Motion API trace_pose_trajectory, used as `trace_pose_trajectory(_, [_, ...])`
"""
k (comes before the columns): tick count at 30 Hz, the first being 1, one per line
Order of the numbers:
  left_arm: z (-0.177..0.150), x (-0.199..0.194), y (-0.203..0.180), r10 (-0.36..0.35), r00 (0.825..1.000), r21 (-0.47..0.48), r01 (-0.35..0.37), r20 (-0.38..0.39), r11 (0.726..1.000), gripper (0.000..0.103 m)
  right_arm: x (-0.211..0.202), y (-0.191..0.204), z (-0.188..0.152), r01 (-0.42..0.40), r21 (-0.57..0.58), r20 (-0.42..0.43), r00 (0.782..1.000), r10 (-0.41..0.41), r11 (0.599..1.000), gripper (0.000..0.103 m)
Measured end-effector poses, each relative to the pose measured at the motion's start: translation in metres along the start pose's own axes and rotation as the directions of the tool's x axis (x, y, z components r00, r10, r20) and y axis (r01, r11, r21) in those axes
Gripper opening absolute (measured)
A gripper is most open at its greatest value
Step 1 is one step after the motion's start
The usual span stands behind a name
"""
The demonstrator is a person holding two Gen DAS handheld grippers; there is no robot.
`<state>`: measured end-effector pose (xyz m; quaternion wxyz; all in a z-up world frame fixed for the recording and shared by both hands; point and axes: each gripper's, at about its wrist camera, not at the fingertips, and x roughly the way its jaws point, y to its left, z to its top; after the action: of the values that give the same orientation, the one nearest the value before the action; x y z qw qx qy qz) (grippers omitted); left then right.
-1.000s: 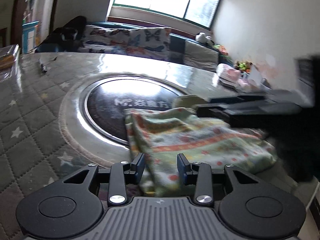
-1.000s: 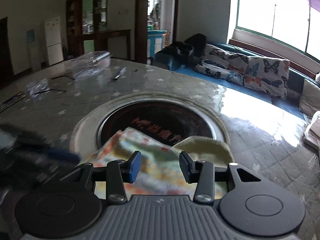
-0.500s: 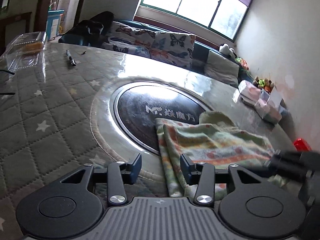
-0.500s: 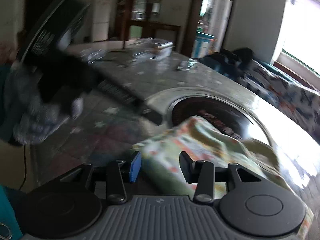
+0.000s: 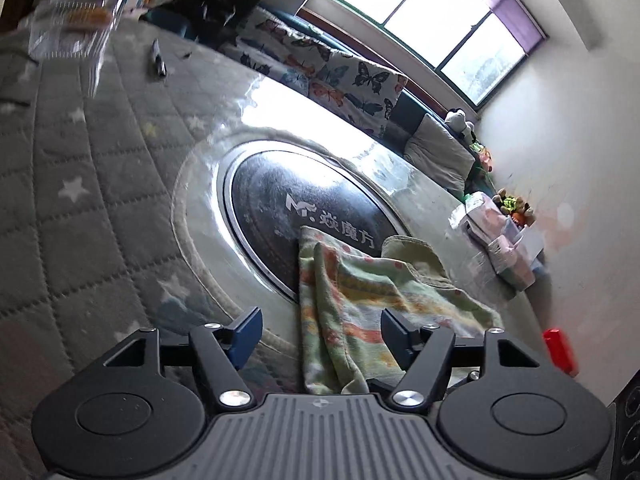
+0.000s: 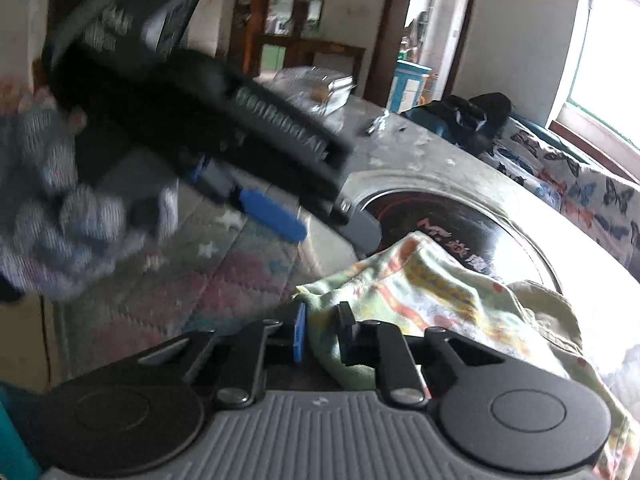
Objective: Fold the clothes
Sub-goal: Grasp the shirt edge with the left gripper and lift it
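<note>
Mid-fold: patterned cloth point(image 5: 360, 296) lies part-folded, rumpled, on the tabletop point(image 5: 100, 200) at the dark disc's point(image 5: 288, 200) edge. Right gripper point(image 6: 322, 330) pinches its corner; left gripper point(image 5: 320, 332) spread wide. Squaring remains.

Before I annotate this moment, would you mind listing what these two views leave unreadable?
- Right wrist view: the left claw and the gloved hand holding it are motion-blurred; its opening is unreadable there.
- Right wrist view: the right claw hides the pinched edge of the green patterned cloth garment.
- Left wrist view: the garment's near edge runs under the claw body.
- Left wrist view: the clear plastic box is blurred; its contents are unclear.
</note>
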<state>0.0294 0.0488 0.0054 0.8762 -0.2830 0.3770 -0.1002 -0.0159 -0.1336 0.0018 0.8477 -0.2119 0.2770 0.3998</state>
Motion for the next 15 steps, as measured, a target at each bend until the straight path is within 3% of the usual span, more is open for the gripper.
trace_pose_trajectory(5, [0.003, 0.009, 0.002, -0.032, 0.999, -0.094, 0.029, -0.032, 0.995, 0.078, -0.016, -0.014, 0.004, -0.015, 0.078, 0.047, 0.999, 0.011, 0.997, 0.012])
trace_pose_trajectory(11, [0.004, 0.026, -0.008, -0.050, 0.996, -0.105, 0.042, -0.073, 0.994, 0.078, -0.035, -0.028, 0.002, -0.028, 0.130, 0.099, 0.995, 0.015, 0.991, 0.012])
trace_pose_trajectory(14, [0.005, 0.034, -0.014, -0.058, 0.994, -0.110, 0.048, -0.093, 0.993, 0.074, -0.042, -0.033, -0.002, -0.038, 0.149, 0.117, 0.993, 0.021, 0.988, 0.012])
trace_pose_trajectory(15, [0.005, 0.037, -0.016, -0.061, 0.993, -0.112, 0.050, -0.100, 0.992, 0.065, -0.044, -0.034, -0.003, -0.044, 0.154, 0.120, 0.992, 0.026, 0.987, 0.012])
